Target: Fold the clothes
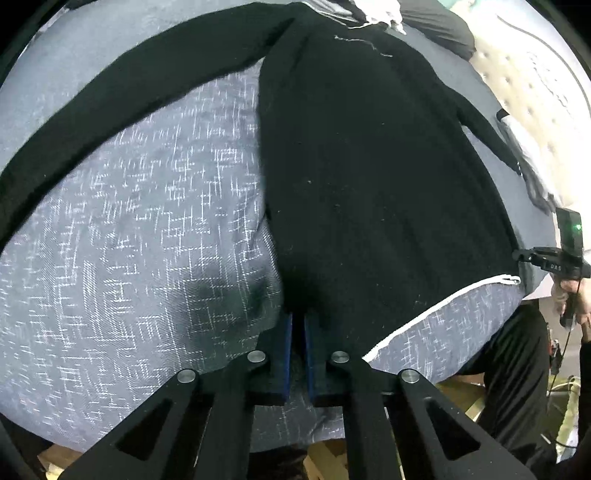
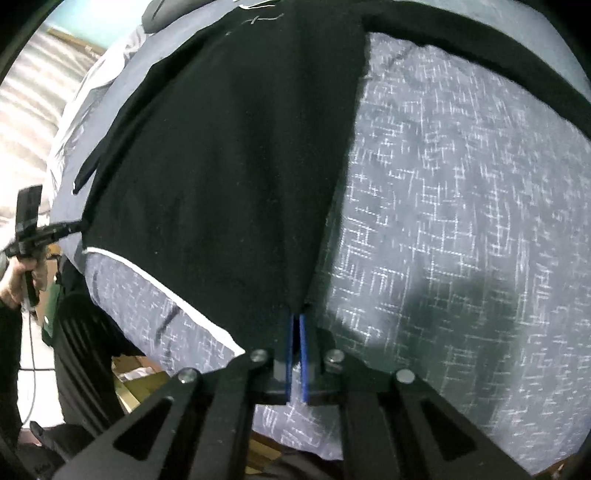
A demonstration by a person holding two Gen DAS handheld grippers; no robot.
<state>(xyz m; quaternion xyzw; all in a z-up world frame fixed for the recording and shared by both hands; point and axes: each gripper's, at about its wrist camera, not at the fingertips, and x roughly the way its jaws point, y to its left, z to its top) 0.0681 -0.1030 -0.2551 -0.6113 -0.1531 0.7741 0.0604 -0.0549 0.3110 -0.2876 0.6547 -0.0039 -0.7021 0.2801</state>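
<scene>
A black long-sleeved garment (image 1: pixel 369 166) (image 2: pixel 221 166) lies flat on the bed, hem toward me. One sleeve (image 1: pixel 129 92) (image 2: pixel 480 48) stretches out sideways over the cover. My left gripper (image 1: pixel 298 321) is shut on the hem's left corner, with black cloth pinched between the blue pads. My right gripper (image 2: pixel 296 321) is shut on the hem's right corner in the same way. Each gripper also shows in the other's view, at the opposite hem corner: the right gripper (image 1: pixel 517 254) and the left gripper (image 2: pixel 79 224). The other sleeve (image 1: pixel 487 136) lies along the garment's side.
The grey patterned bed cover (image 1: pixel 129 258) (image 2: pixel 461 221) has a white piped edge just below the hem. A tufted headboard (image 1: pixel 517 92) and more dark clothing (image 1: pixel 436 22) lie at the far end. The person's black trouser leg (image 1: pixel 517 369) stands against the bed edge.
</scene>
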